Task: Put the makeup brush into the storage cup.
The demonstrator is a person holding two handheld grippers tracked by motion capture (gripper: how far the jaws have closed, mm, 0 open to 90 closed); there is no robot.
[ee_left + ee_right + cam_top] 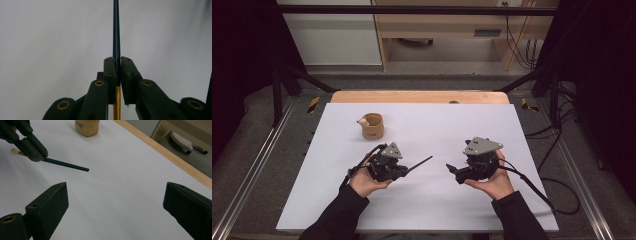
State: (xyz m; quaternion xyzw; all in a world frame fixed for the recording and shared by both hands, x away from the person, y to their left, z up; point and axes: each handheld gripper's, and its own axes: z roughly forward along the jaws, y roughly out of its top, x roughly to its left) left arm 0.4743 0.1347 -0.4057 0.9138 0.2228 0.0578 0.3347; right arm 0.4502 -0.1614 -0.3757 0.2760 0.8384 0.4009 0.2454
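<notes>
White board (437, 205) with a wooden edge (419, 97) behind. Far left on it, tan cup (374, 130), small pale toy (361, 121) at its rim. Dark pencil (419, 163) pointing right. Black cables (557, 135) on floor, right.

Only a cup (372, 127) interrupts the open white tabletop (452, 130).

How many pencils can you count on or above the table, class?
1: a dark pencil clamped in the left gripper, pointing toward the right gripper. The tan cup may hide more.
</notes>
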